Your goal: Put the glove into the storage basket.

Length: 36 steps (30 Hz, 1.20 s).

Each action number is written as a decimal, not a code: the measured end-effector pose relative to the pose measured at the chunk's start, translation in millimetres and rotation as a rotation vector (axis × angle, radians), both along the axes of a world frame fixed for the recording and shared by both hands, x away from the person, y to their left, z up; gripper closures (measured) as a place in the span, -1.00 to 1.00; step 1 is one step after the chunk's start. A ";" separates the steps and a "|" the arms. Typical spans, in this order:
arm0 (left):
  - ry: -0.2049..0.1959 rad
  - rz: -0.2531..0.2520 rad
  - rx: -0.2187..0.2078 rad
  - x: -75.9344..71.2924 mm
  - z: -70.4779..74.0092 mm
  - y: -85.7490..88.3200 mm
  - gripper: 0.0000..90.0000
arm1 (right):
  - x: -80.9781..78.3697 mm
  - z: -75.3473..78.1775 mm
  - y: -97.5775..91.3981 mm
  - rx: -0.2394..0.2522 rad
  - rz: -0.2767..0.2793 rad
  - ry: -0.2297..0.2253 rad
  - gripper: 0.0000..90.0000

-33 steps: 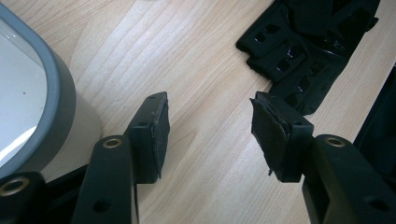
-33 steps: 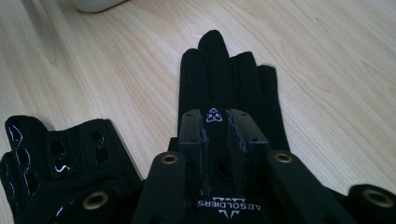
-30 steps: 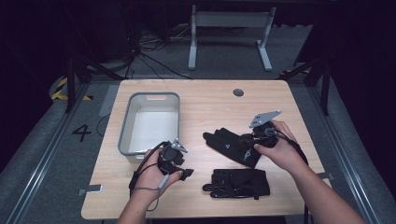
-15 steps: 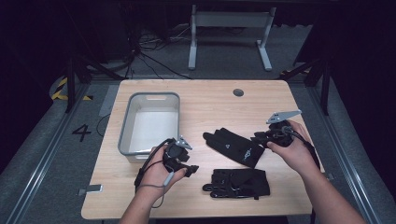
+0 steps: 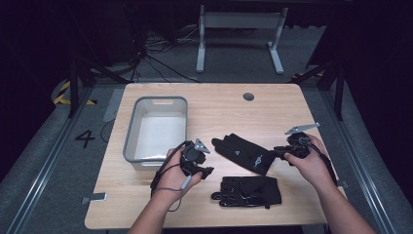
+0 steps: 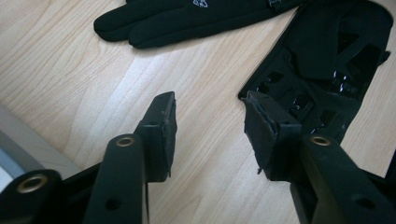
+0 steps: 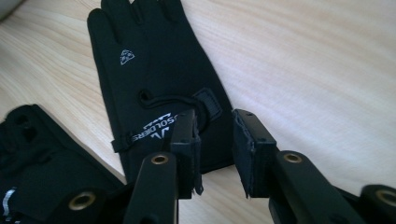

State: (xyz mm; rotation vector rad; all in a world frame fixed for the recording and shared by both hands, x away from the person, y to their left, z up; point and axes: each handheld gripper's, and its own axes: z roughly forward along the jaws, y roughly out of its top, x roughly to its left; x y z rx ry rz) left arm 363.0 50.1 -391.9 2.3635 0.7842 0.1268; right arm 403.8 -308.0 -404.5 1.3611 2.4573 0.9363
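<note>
Two black gloves lie on the wooden table (image 5: pixel 219 105). The upper glove (image 5: pixel 241 152) has white print and lies slanted, fingers to the left. The lower glove (image 5: pixel 248 191) lies flat nearer the front edge. My right gripper (image 5: pixel 273 152) is at the upper glove's cuff (image 7: pixel 140 70). Its jaws (image 7: pixel 215 116) have just been closing and stand apart, the left one over the cuff strap, not pressing. My left gripper (image 5: pixel 208 170) points at the lower glove (image 6: pixel 327 60). Its jaws (image 6: pixel 210 105) have just been closing and have bare wood between them.
A grey plastic bin (image 5: pixel 131 141) stands at the table's left, close behind my left hand. A small round hole (image 5: pixel 248 96) sits near the far edge. A metal stand (image 5: pixel 238 29) is on the floor beyond the table.
My right gripper has drawn back to the right, from over the upper glove to its cuff end. My left gripper has shifted right toward the lower glove. The gloves lie as before.
</note>
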 end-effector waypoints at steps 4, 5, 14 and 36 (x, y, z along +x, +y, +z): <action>-0.004 -0.002 0.002 0.6 -1.9 -1.8 0.28 | 2.3 -9.3 -1.4 0.004 -0.012 0.019 0.66; -0.006 0.000 0.004 0.7 -2.4 -2.1 0.30 | 3.4 -11.9 -0.9 0.003 -0.015 0.022 0.66; -0.014 0.011 0.014 1.6 -4.4 -4.8 0.34 | 11.9 -29.4 -2.6 -0.068 -0.089 0.033 0.48; 0.000 0.108 -0.019 32.0 -7.8 -24.0 0.23 | 16.4 -34.3 1.4 -0.139 0.012 0.008 0.95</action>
